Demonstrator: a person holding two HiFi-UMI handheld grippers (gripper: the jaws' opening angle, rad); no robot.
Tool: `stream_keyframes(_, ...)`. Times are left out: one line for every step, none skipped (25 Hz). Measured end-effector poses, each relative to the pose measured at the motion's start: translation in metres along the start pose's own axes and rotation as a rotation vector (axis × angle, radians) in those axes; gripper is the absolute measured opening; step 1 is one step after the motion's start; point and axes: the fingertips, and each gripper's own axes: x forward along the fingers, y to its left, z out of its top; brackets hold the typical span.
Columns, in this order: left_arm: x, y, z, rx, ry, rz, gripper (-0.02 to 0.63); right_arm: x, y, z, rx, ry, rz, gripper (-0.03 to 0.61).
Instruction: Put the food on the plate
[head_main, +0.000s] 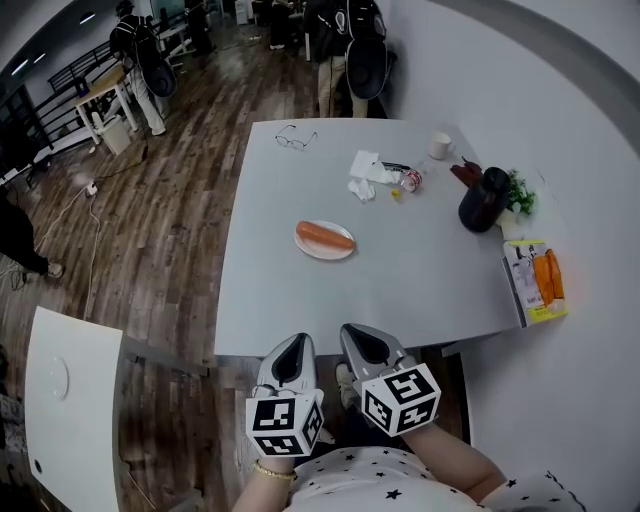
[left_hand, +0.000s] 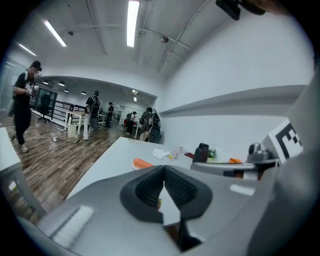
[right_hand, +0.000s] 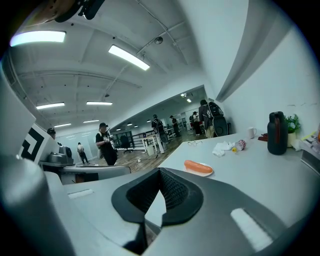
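Both pairs of jaws are clenched on nothing. The left gripper (left_hand: 163, 169) shows its dark ribbed faces meeting tip to tip in the left gripper view, and the right gripper (right_hand: 160, 172) does the same in its own view. In the head view the two sit side by side, close to the person's body, just off the near edge of the bench (head_main: 400, 285). That looks like a rest pose, well apart from every item.

The food (head_main: 324, 235), an orange sausage-like piece, lies lengthwise on the small white plate (head_main: 312, 251) near the bench's middle, so the task looks done.

Glasses (head_main: 296, 137), crumpled tissue (head_main: 362, 166), a small bottle (head_main: 410, 180), a cup (head_main: 440, 145), a black flask (head_main: 484, 200) and a plant (head_main: 517, 192) are grouped along the far side, probably to leave working room.

A printed packet (head_main: 538, 285) at the right edge carries writing too small to read. The marker cubes (head_main: 285, 420) bear only square patterns.
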Motion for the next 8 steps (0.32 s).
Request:
stream_keyframes(-0.002, -0.001, -0.001, 0.002, 0.001, 0.0, 0.008, -0.003, 0.002, -0.001, 0.0, -0.001, 0.002, -0.002)
stream_keyframes(-0.004, -0.003, -0.002, 0.003, 0.002, 0.0, 0.008, -0.006, 0.003, -0.002, -0.003, -0.001, 0.003, -0.002)
stream_keyframes(-0.006, -0.004, -0.003, 0.004, 0.003, -0.001, 0.008, -0.008, 0.004, -0.003, -0.007, 0.0, 0.003, -0.002)
stream_keyframes(-0.008, -0.005, -0.004, 0.005, 0.002, -0.002, 0.008, -0.01, 0.005, -0.004, -0.012, 0.001, 0.003, -0.002)
stream_keyframes(-0.01, -0.006, -0.004, 0.006, 0.001, -0.003, 0.008, -0.012, 0.007, -0.005, -0.017, 0.002, 0.004, -0.002)
stream_keyframes(-0.011, -0.007, -0.004, 0.008, -0.001, -0.005, 0.008, -0.014, 0.008, -0.006, -0.021, 0.001, 0.004, -0.002)
stream_keyframes(-0.013, -0.008, -0.004, 0.01, -0.003, -0.006, 0.008, -0.015, 0.009, -0.006, -0.023, 0.0, 0.005, -0.002)
stream_keyframes(-0.015, -0.009, -0.003, 0.013, -0.005, -0.008, 0.008, -0.017, 0.01, -0.007, -0.025, -0.001, 0.005, -0.002)
